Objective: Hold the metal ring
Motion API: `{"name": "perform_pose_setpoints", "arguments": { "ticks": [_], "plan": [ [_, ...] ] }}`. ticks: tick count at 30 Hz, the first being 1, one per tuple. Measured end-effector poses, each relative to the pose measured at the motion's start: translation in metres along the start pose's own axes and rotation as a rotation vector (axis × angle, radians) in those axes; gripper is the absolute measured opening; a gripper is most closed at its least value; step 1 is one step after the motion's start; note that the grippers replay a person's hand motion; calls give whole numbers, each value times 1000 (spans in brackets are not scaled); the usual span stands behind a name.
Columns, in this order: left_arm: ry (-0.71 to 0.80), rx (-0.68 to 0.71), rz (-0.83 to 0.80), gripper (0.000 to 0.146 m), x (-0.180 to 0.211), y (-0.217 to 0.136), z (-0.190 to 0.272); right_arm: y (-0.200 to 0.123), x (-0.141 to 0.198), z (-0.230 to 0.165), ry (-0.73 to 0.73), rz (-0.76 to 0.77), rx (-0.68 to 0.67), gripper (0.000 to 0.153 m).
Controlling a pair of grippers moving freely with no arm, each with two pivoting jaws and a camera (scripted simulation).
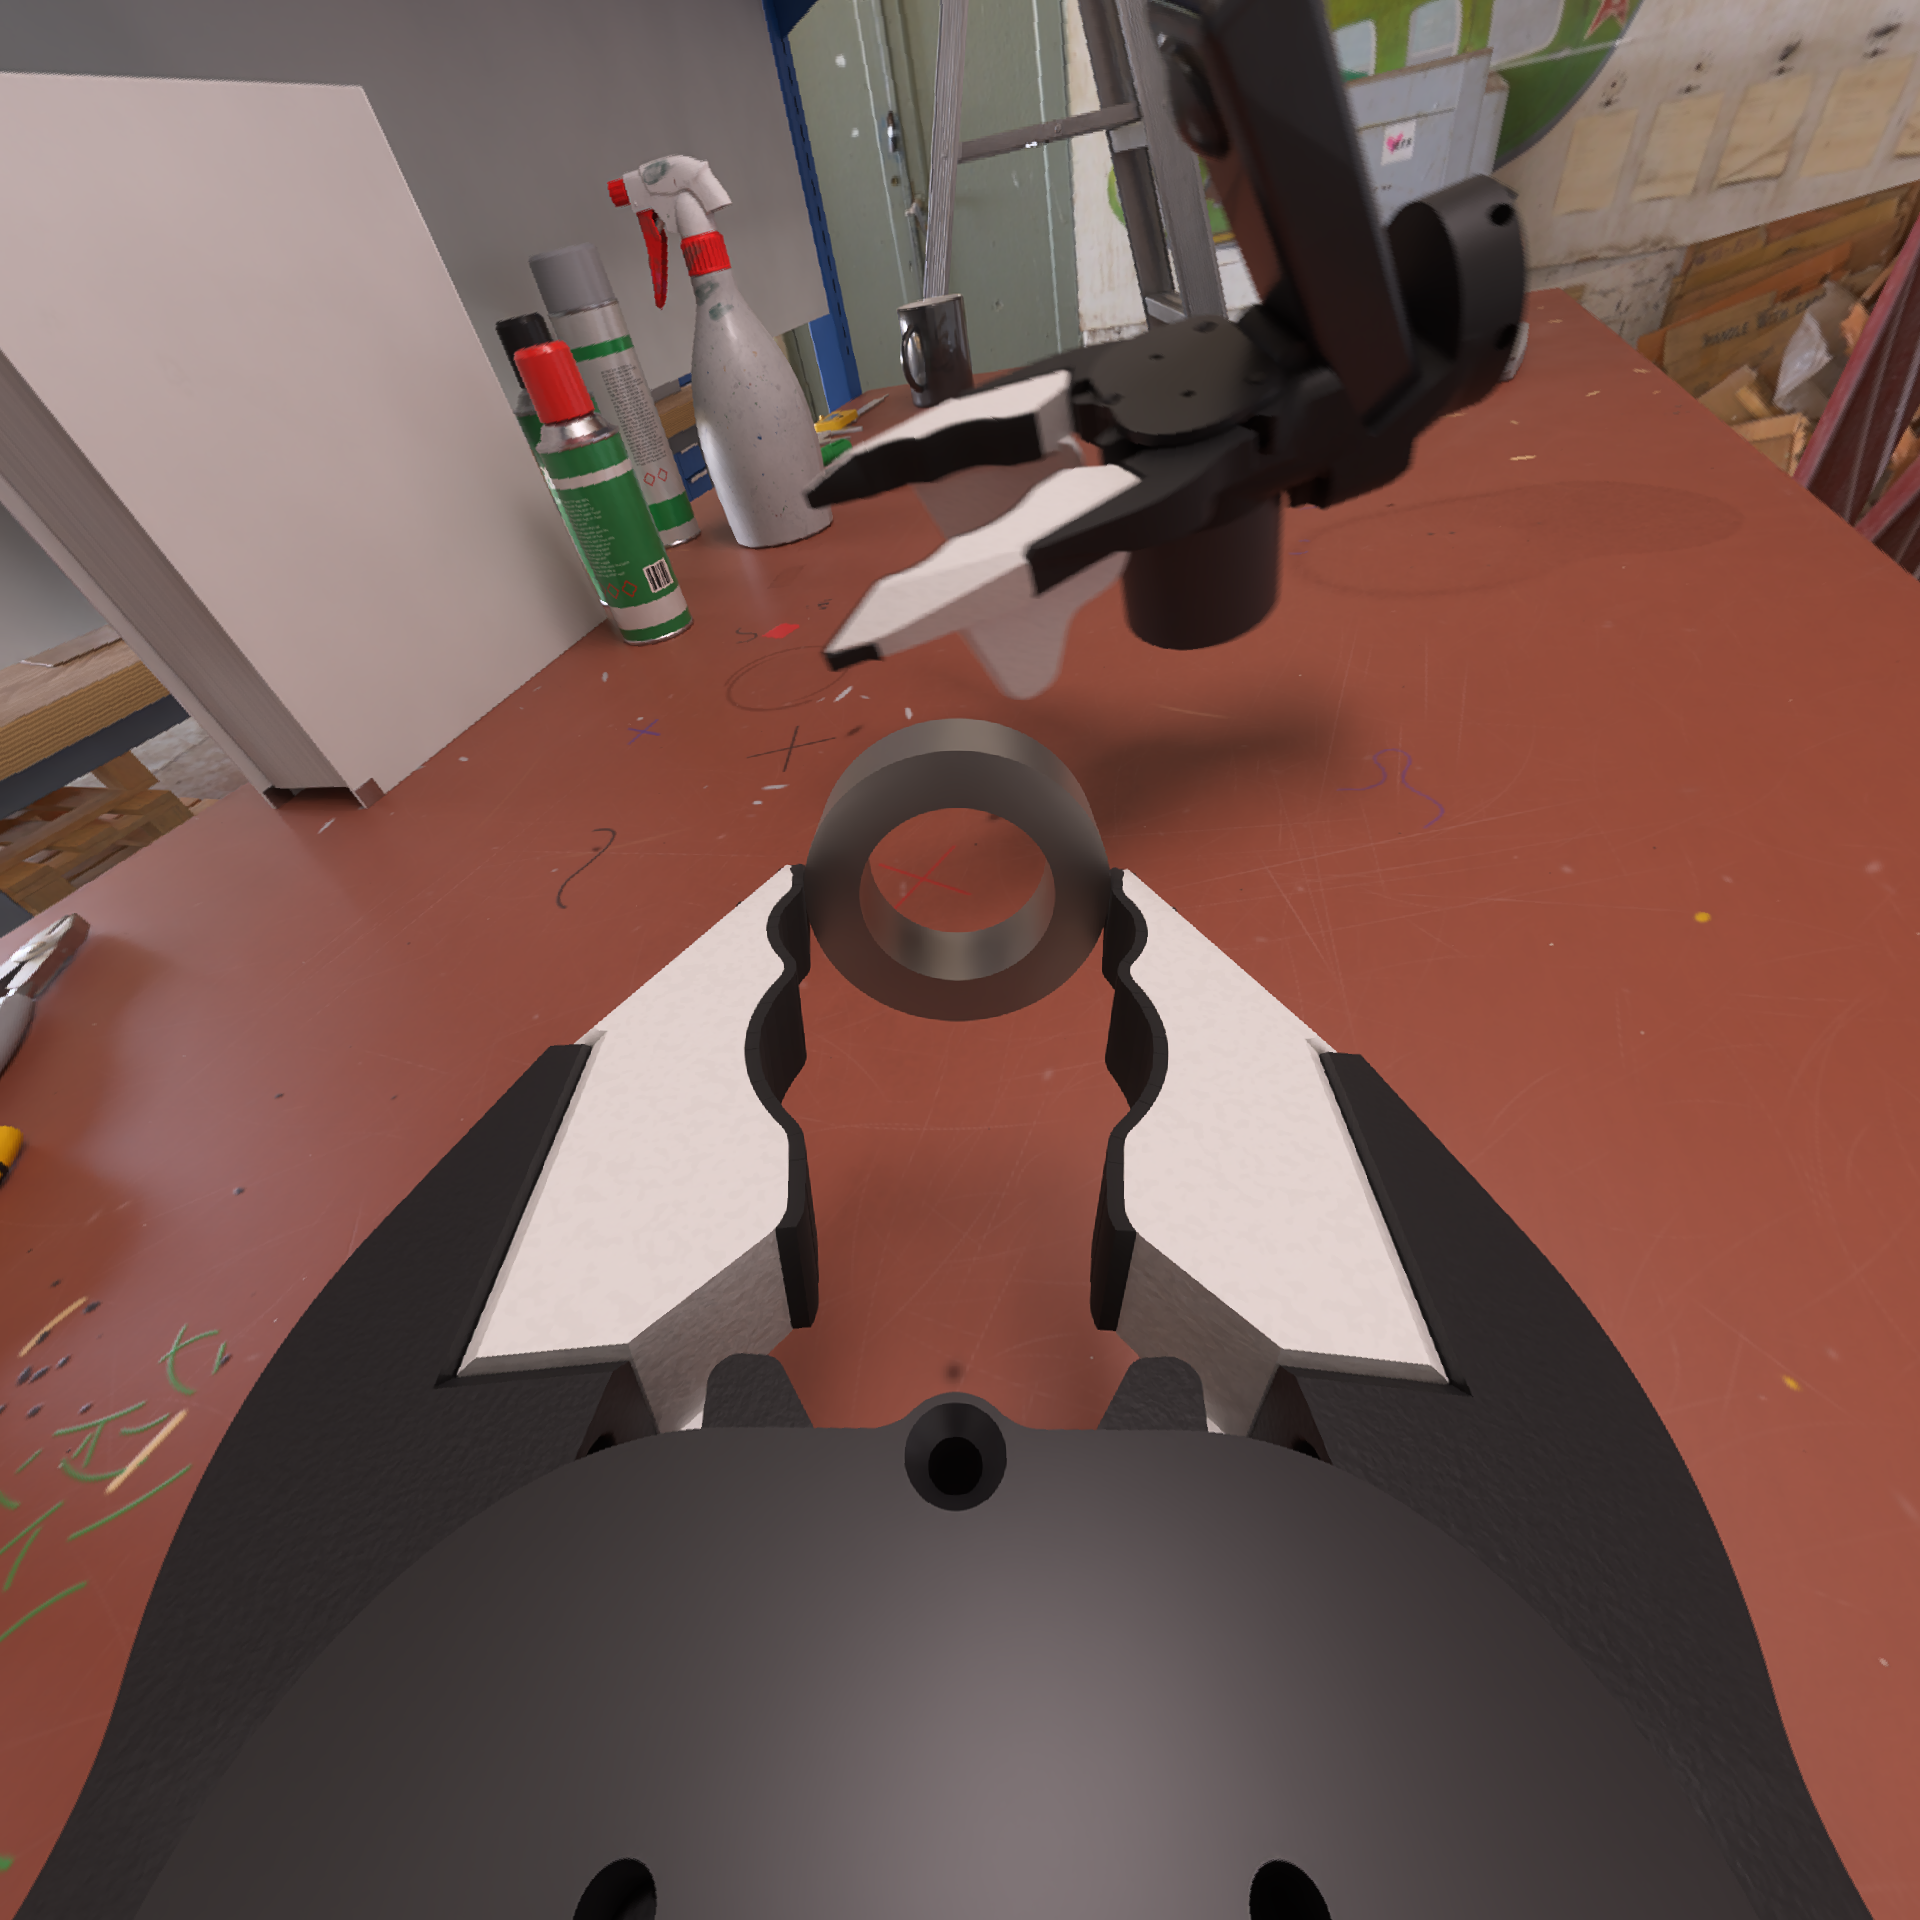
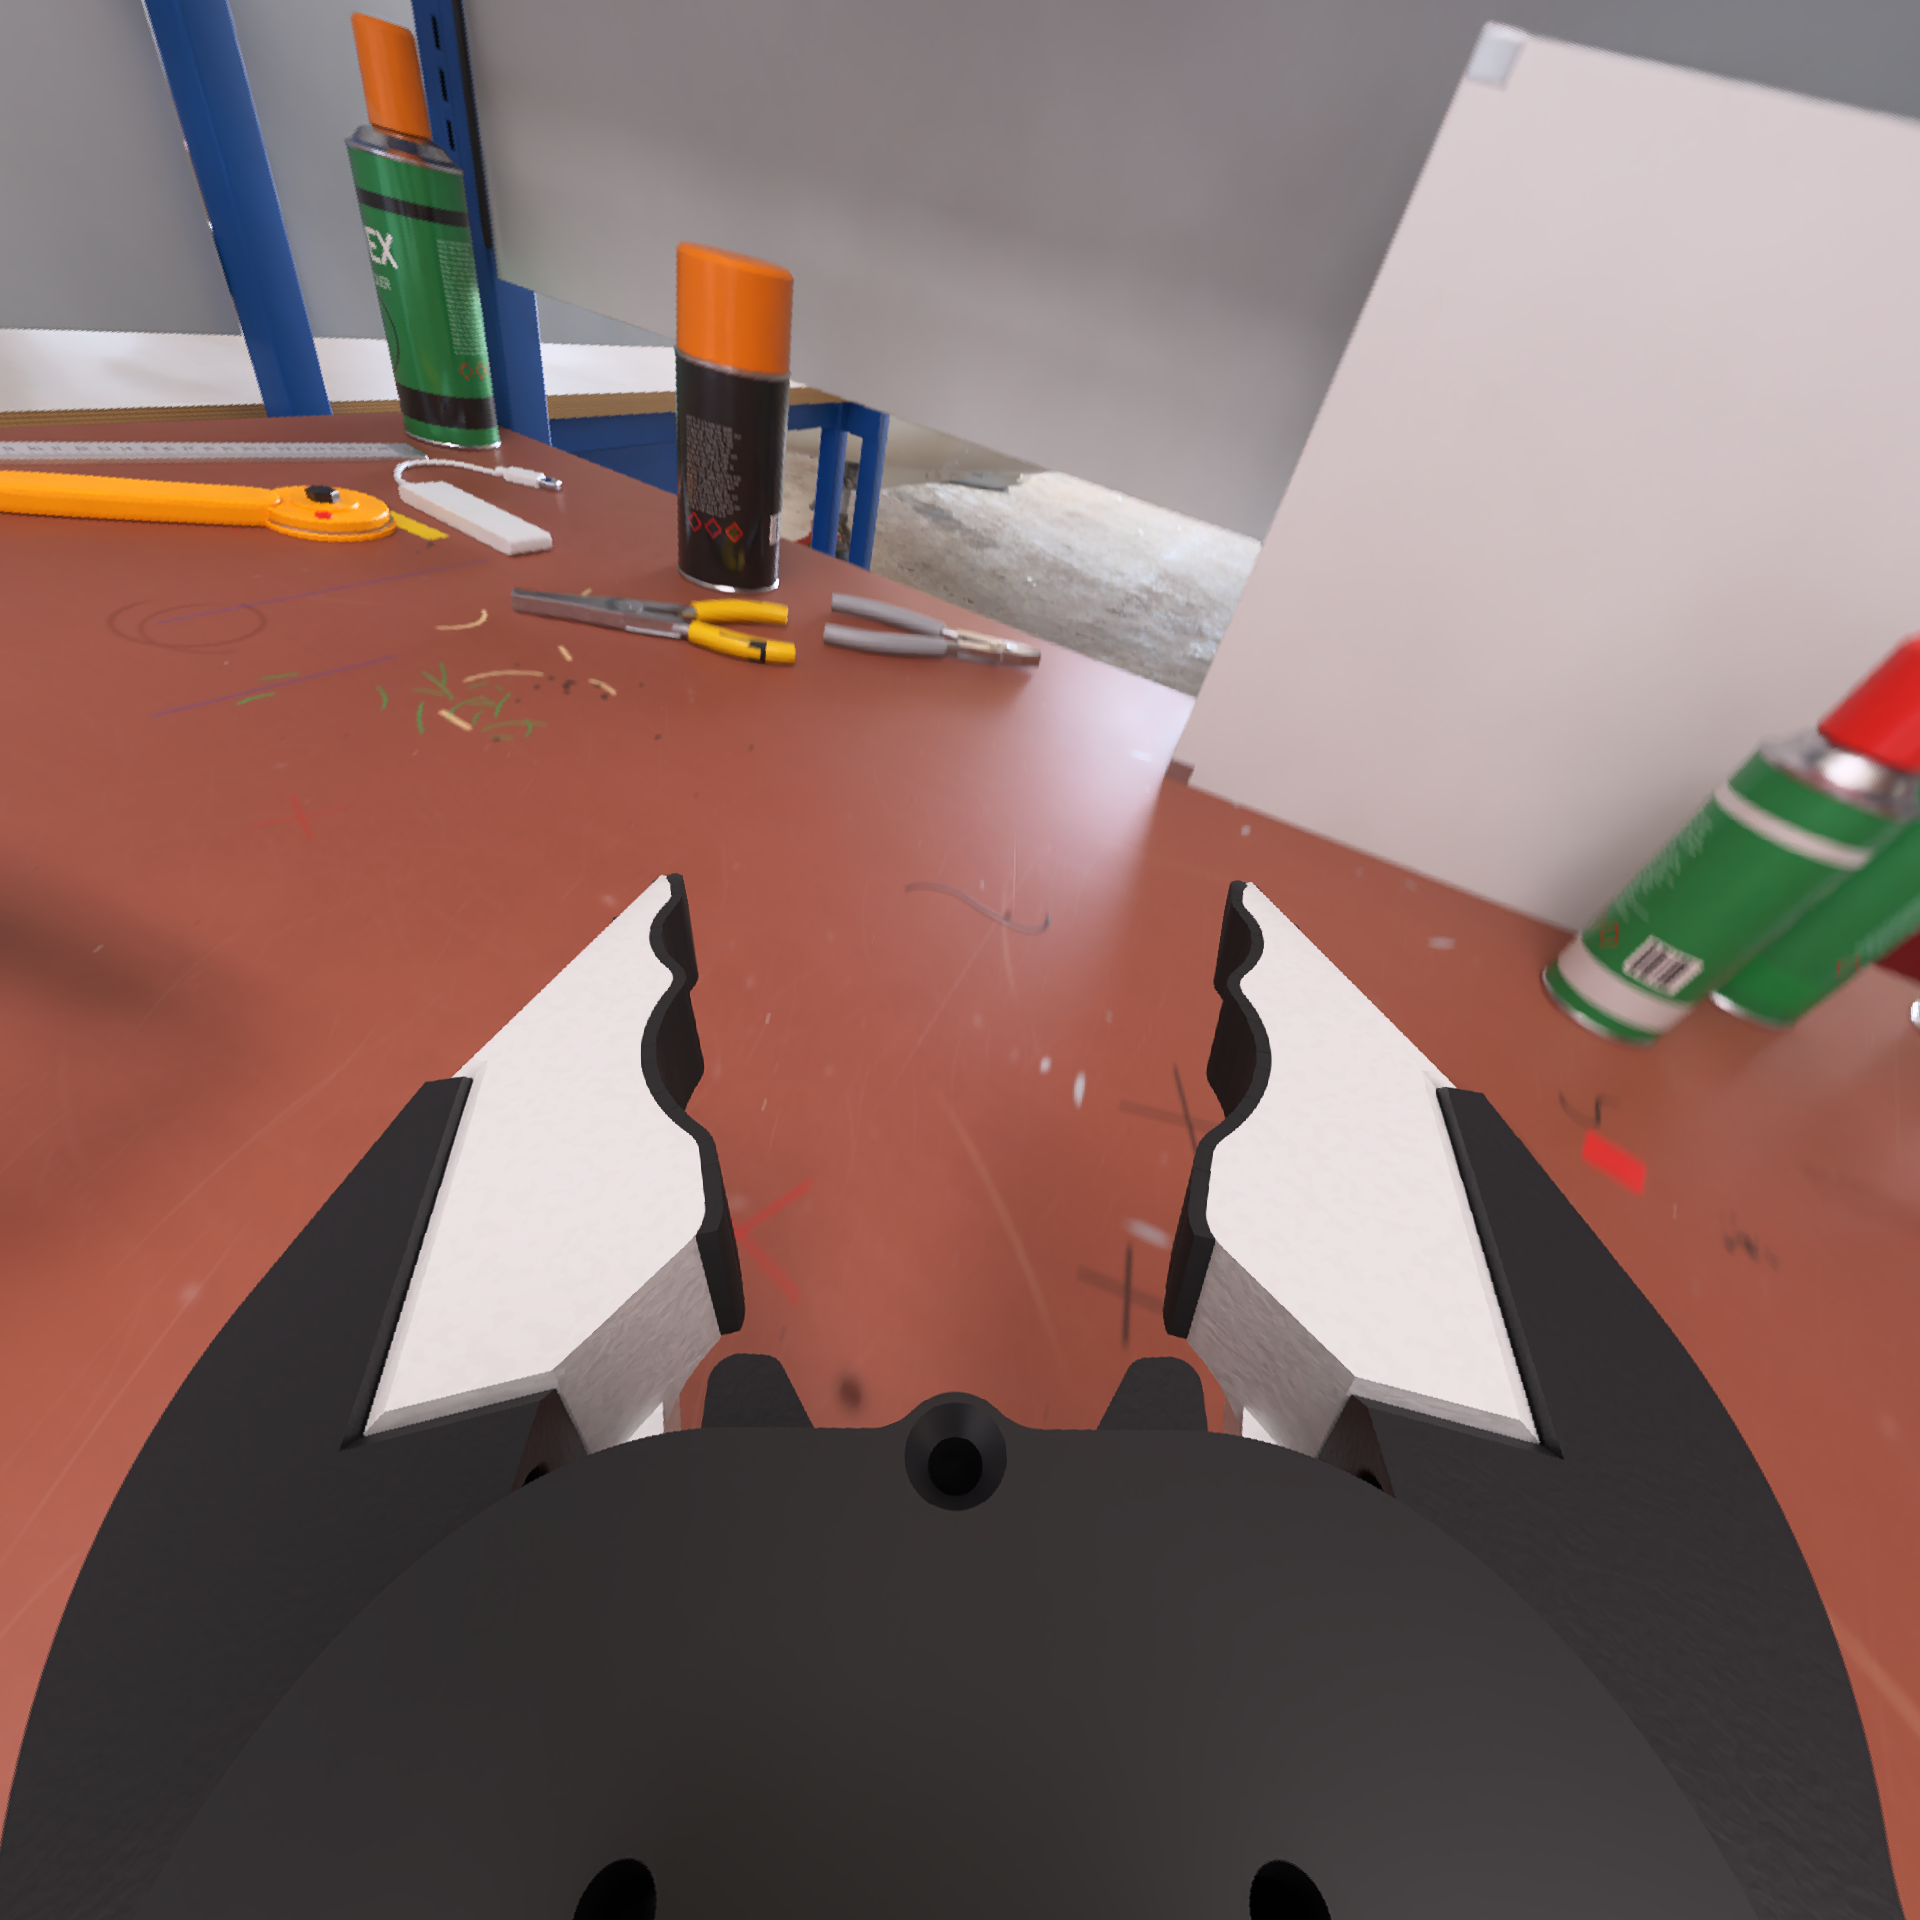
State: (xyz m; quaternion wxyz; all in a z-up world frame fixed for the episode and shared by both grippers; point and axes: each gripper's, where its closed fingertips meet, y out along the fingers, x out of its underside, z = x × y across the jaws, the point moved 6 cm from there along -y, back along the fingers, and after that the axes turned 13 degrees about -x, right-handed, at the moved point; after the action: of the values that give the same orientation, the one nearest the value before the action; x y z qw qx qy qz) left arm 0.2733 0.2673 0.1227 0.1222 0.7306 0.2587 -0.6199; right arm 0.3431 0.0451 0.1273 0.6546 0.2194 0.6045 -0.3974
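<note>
Left gripper (image 1: pixel 954 883) fingertips clamp a metal ring (image 1: pixel 954 869) above the red workbench (image 1: pixel 1455 987); right gripper (image 2: pixel 954 883) hovers open, empty.

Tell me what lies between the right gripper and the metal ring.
Nothing: in the left wrist view the right gripper hovers open beyond the metal ring, over bare, scribbled table.

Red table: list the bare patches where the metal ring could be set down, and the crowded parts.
Free: the red table to the right of the metal ring, and the stretch ahead of the right hand-held gripper. Crowded: the spray cans by the white board, and the pliers.
</note>
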Motion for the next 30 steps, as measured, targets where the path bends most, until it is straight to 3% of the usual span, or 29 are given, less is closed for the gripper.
{"name": "perform_pose_setpoints", "arguments": {
  "ticks": [5,10,14,18,25,28,30],
  "plan": [
    [1,-3,-3,57,1,1,0,58,-44,43,-108,119,57,101],
    [30,-38,-21,57,3,2,-3,139,-71,127,-10,57,61,108],
    [29,-59,-19,57,4,0,-7,167,-78,167,34,77,191,103],
    [-1,-41,-11,57,4,-1,-8,174,-77,168,22,96,252,87],
    [2,-19,-20,57,5,1,-5,184,-80,146,7,99,168,13],
    [14,-24,-28,57,6,2,-5,186,-84,126,-118,149,162,9],
    [17,-25,-32,57,6,2,-5,188,-87,101,-265,191,74,22]
  ]
}}
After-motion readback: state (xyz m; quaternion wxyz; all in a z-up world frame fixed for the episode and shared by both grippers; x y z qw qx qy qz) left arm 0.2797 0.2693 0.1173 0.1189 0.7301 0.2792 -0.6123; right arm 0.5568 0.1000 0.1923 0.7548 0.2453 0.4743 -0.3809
